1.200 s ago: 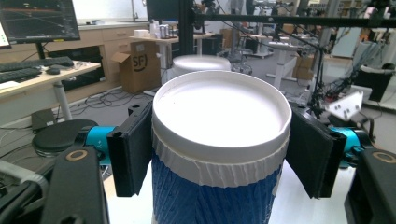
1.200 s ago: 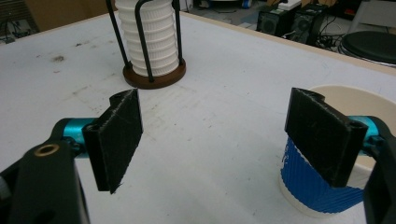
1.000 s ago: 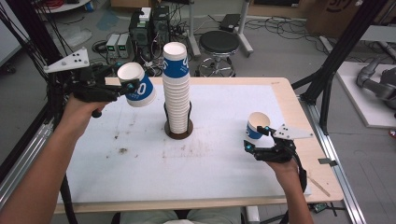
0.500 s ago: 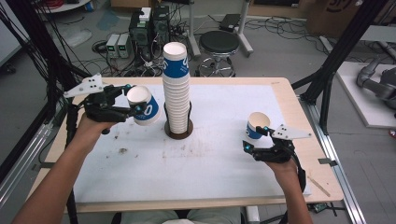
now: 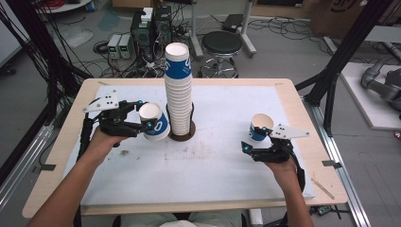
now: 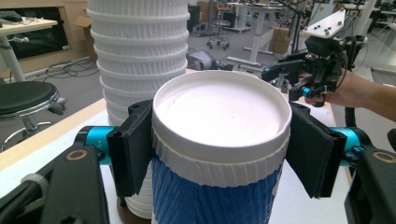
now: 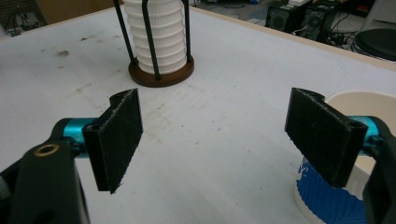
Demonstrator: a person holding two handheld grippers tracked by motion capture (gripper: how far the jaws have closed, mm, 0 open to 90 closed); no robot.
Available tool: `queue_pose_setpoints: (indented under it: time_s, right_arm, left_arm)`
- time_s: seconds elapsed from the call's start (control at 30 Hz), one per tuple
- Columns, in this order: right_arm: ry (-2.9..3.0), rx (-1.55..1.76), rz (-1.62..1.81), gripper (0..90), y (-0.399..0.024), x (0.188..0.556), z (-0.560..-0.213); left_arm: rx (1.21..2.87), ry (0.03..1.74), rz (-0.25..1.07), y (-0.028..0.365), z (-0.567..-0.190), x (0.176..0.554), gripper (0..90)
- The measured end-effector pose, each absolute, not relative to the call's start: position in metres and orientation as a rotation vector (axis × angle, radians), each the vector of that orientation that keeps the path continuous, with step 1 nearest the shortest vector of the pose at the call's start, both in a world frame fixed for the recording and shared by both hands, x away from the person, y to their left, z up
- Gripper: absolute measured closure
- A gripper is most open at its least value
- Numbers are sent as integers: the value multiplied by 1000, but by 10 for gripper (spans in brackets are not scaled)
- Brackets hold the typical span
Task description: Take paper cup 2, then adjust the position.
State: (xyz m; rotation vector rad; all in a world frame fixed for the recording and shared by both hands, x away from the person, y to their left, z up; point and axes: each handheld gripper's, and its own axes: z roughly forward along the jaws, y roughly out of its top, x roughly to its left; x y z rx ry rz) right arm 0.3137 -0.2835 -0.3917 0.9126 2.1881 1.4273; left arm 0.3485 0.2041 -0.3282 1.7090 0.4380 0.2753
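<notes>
Since the earlier frame your left gripper has come down and toward the stack, carrying the blue-and-white paper cup from above the table's far-left area to just left of the cup stack. Its jaws clamp the cup just below the rim on both sides, and the cup hangs tilted, close above the white mat. In the left gripper view the cup sits between the pads with the ribbed stack just behind it.

White print on the blue bands of the held cup and the top stack cup is too small to read.

Your right gripper has not shifted; its jaws stand wide with nothing between them, and a second cup stands upright just beyond it. In the right gripper view this cup is outside the right jaw.

The stack holder stands mid-table. Open mat lies between the grippers and toward the near edge; the right gripper is near the mat's right edge.
</notes>
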Motion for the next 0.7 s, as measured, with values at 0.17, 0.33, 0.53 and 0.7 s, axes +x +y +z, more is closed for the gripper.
queue_pose_setpoints:
  time_s: [0.17, 0.33, 0.53, 0.7]
  right_arm:
    - [2183, 910, 1428, 196, -284, 314, -391]
    - [2185, 898, 1436, 196, -282, 313, -389]
    - [2221, 869, 1458, 196, -276, 315, -390]
    - [2248, 826, 1484, 196, -270, 313, -389]
  left_arm:
    - [1713, 441, 272, 204, -331, 346, 298]
    - [1709, 437, 272, 203, -331, 345, 298]
    - [1712, 431, 259, 200, -335, 343, 298]
    - [1718, 415, 236, 196, -343, 341, 298]
